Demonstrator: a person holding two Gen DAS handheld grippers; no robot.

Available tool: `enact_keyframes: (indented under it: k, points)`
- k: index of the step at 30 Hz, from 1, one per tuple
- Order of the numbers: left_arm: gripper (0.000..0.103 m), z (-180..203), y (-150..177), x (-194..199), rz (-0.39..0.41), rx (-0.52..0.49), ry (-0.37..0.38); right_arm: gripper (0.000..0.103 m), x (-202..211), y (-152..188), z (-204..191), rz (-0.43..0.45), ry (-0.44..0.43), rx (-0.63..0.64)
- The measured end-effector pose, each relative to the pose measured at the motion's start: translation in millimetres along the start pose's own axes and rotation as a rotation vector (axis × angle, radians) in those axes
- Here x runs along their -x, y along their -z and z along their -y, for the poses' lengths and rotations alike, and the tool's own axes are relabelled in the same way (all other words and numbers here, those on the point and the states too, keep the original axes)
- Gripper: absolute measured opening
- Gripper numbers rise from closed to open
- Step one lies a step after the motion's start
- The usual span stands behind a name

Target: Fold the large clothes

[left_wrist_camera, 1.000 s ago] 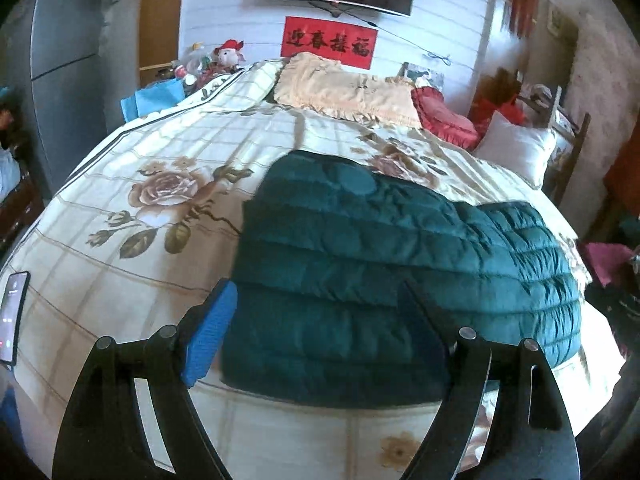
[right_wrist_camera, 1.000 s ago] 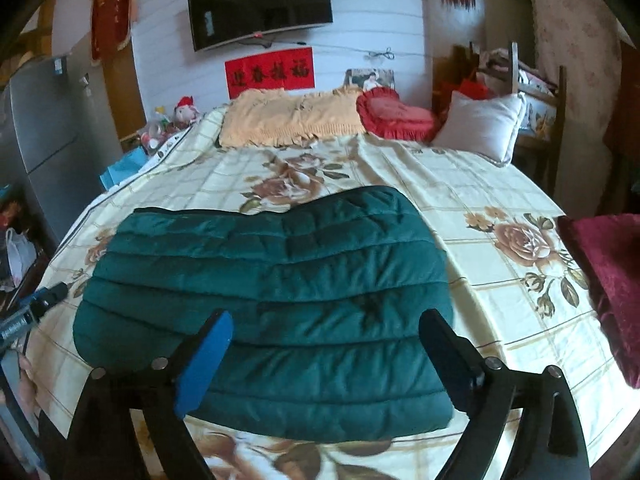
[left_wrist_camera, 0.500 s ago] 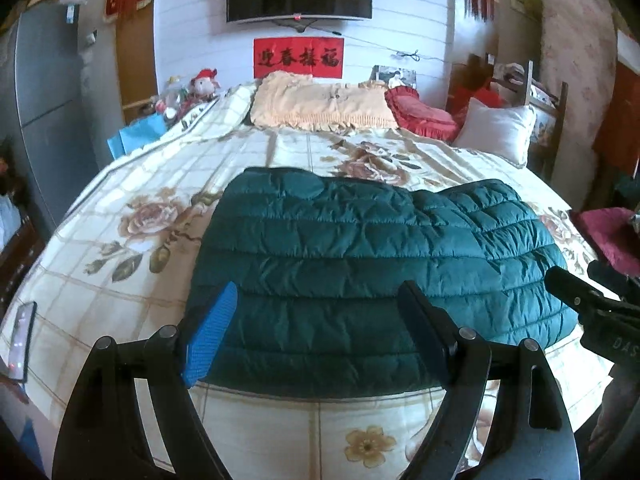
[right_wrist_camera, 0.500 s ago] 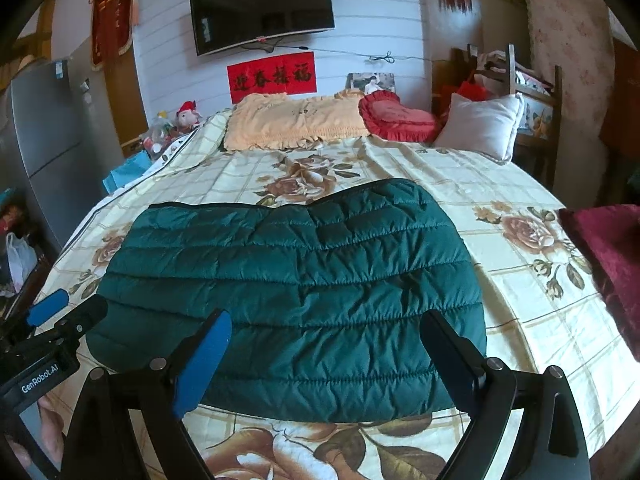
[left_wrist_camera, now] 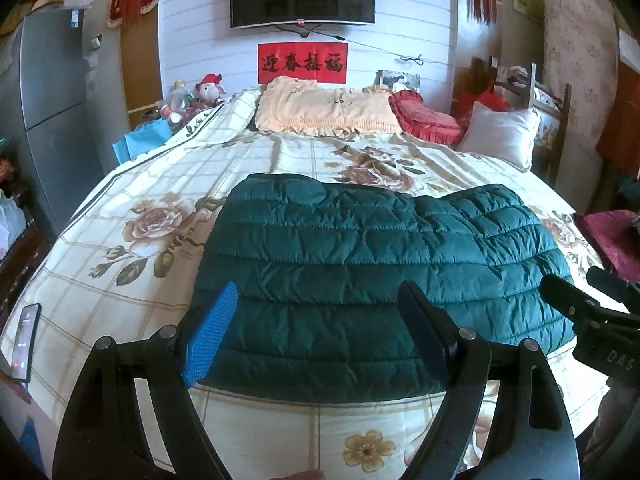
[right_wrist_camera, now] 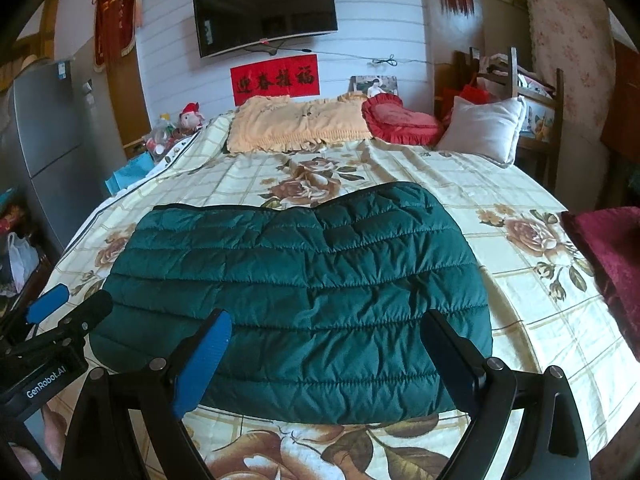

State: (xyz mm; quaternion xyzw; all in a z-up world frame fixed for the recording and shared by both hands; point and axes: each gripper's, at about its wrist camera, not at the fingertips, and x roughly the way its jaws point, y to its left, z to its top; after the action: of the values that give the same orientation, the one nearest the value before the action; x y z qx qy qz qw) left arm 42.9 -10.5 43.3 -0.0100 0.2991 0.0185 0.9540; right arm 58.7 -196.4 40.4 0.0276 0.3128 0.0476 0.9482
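Observation:
A dark green quilted puffer jacket (left_wrist_camera: 372, 264) lies folded into a wide flat block near the front edge of the bed; it also shows in the right wrist view (right_wrist_camera: 304, 288). My left gripper (left_wrist_camera: 320, 336) is open and empty, held above the jacket's near edge. My right gripper (right_wrist_camera: 324, 360) is open and empty, also above the jacket's near edge. The right gripper shows at the right edge of the left wrist view (left_wrist_camera: 588, 312). The left gripper shows at the left edge of the right wrist view (right_wrist_camera: 60, 320).
The bed has a cream floral quilt (left_wrist_camera: 160, 200) with pillows (left_wrist_camera: 328, 110) and a red cushion (right_wrist_camera: 400, 118) at the head. A phone (left_wrist_camera: 25, 342) lies at the bed's left edge. A maroon cloth (right_wrist_camera: 608, 252) sits at the right. A fridge (left_wrist_camera: 52, 92) stands left.
Both grippers have pulled back from the jacket and risen, so more of the bed shows. The left wrist view has swung to face the bed straight on. The jacket has stayed put.

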Motion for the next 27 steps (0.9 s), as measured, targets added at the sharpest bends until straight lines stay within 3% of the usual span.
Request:
enact_keyframes:
  k: [27]
  points:
    - [0.083, 3.8, -0.7, 0.1, 0.008, 0.003, 0.022, 0.094, 0.3, -0.9, -6.5, 0.006, 0.008, 0.013]
